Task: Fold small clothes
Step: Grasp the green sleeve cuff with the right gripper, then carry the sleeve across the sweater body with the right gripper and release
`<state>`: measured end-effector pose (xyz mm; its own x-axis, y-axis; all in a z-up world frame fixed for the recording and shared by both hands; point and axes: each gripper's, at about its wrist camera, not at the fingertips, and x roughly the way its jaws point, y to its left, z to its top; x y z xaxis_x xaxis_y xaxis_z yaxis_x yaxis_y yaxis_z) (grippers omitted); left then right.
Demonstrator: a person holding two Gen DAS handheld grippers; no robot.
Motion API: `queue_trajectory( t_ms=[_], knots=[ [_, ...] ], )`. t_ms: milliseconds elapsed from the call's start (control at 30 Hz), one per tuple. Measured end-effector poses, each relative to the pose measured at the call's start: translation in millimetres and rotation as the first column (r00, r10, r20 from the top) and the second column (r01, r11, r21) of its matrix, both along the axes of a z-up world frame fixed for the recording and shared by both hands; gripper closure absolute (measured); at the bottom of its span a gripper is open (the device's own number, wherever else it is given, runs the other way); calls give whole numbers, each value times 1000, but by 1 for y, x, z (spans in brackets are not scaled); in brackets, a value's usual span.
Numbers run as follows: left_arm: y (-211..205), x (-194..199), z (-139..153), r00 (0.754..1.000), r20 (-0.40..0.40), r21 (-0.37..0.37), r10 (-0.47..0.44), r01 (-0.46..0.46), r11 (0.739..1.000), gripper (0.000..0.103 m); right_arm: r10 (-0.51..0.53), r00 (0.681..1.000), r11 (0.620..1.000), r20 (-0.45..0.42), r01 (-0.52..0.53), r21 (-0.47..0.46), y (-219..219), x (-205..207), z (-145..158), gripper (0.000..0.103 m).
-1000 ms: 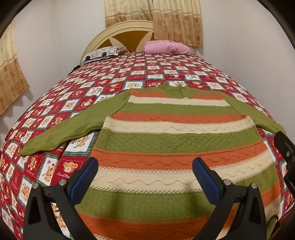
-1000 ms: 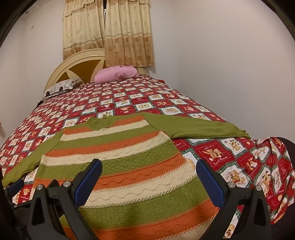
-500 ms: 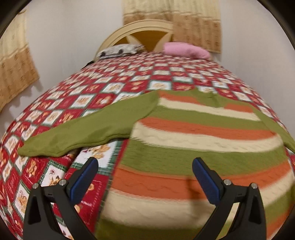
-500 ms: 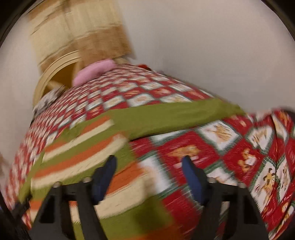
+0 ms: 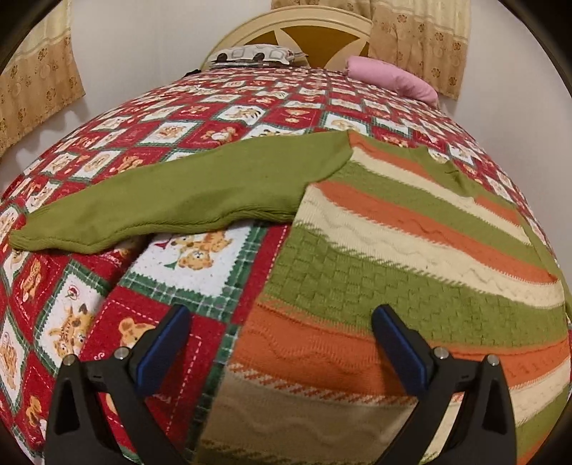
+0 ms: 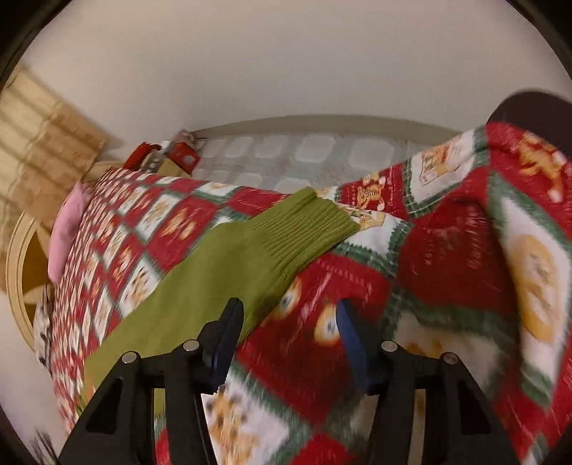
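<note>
A second ago both cameras looked up the bed from its near end with the whole striped sweater [image 5: 411, 257] spread ahead; now each has swung out toward a sleeve. The left tongs [image 5: 282, 354] have slid left and lower, so the sweater's left side edge runs between the fingers instead of the middle of its body, with the quilt [image 5: 107, 150] showing under the left finger. They stand released, wide apart, with nothing pressed between them, above the orange and cream stripes. The left sleeve [image 5: 171, 200] lies flat on the quilt, reaching out to the left, its cuff near the bed's left edge. The right tongs [image 6: 286, 336] have travelled far to the right and rolled, so the wall and the bed's right edge now fill that view, which is blurred. Their jaws are closing and stand narrower than a second ago; the lower edge of the right sleeve [image 6: 200, 289] lies by the left finger, while only quilt shows in the gap, so they grasp nothing. The ribbed cuff [image 6: 304, 225] points toward the far right edge of the bed. A pink pillow [image 5: 393, 78] and a patterned pillow [image 5: 254, 55] rest at the headboard [image 5: 311, 25], beside curtains [image 5: 422, 43]. No containers are in view.
</note>
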<state>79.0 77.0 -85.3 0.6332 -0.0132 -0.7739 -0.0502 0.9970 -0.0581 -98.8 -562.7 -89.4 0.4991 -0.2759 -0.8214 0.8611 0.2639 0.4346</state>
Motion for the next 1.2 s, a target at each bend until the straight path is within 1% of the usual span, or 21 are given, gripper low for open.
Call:
queue_trajectory(
  t_ms=[133, 167, 233, 267, 333, 433, 533, 600, 667, 733, 767, 833, 900, 933, 1000, 1033, 1067, 1100, 1133, 1167, 1200],
  knots=[
    [5, 9, -1, 1000, -2, -15, -2, 2, 1000, 0, -26, 999, 1000, 32, 26, 1, -18, 11, -4, 48],
    [4, 9, -1, 1000, -3, -14, -2, 2, 1000, 0, -27, 998, 1000, 51, 27, 8, -22, 13, -5, 54],
    [4, 10, -2, 1000, -4, -11, -2, 2, 1000, 0, -34, 996, 999, 78, 33, 17, -30, 14, -7, 75],
    [4, 10, -2, 1000, -5, -12, -2, 2, 1000, 0, -27, 996, 999, 87, 25, 19, -34, 14, -10, 95],
    [4, 10, -2, 1000, -5, -13, -2, 2, 1000, 0, -8, 994, 999, 111, 4, 36, -38, 12, -17, 95],
    [4, 10, -2, 1000, -5, -13, -2, 2, 1000, 0, 11, 988, 1000, 156, -12, 6, -37, 6, -6, 95],
    [4, 11, -2, 1000, -3, -17, -3, 3, 1000, 0, 55, 984, 996, 170, -42, -77, -23, 1, 23, 95],
    [5, 11, -2, 1000, -2, -19, -3, 3, 1000, 0, 102, 978, 987, 181, -77, -139, -6, 3, 49, 95],
    [4, 11, -3, 1000, -1, -21, -3, 3, 1000, 0, 165, 970, 972, 179, -129, -195, 19, 12, 75, 95],
    [4, 10, -2, 1000, 0, -24, -2, 2, 1000, 0, 223, 960, 954, 166, -181, -237, 42, 25, 92, 95],
    [5, 10, -2, 1000, 1, -27, -3, 3, 1000, 0, 280, 948, 934, 153, -231, -274, 64, 36, 106, 95],
    [6, 9, -2, 1000, 4, -35, -4, 4, 999, 0, 352, 927, 900, 130, -296, -321, 96, 50, 120, 95],
    [8, 8, -2, 1000, 8, -46, -5, 6, 999, 0, 448, 889, 846, 97, -386, -369, 144, 75, 134, 95],
    [9, 8, -1, 1000, 11, -53, -5, 6, 999, 0, 475, 875, 830, 90, -412, -376, 157, 83, 136, 95],
    [10, 7, -1, 1000, 16, -63, -5, 6, 998, 0, 567, 822, 771, 59, -503, -390, 209, 112, 140, 95],
    [11, 7, -1, 1000, 19, -68, -4, 6, 998, 0, 597, 801, 749, 48, -535, -390, 229, 122, 140, 95],
    [12, 6, -1, 1000, 22, -73, -3, 5, 997, 0, 616, 787, 735, 41, -556, -388, 242, 131, 138, 95],
    [13, 6, 0, 1000, 26, -80, -2, 4, 997, 0, 650, 760, 709, 32, -590, -387, 266, 144, 136, 95],
    [14, 6, 0, 1000, 28, -84, -1, 3, 996, 0, 672, 740, 687, 23, -612, -393, 284, 153, 133, 95],
    [15, 5, 0, 999, 33, -93, 1, 2, 996, 0, 701, 713, 650, 0, -639, -411, 312, 166, 130, 95],
    [16, 5, 0, 999, 36, -102, 3, 1, 995, 0, 718, 696, 628, -12, -655, -420, 328, 172, 125, 95]
  ],
)
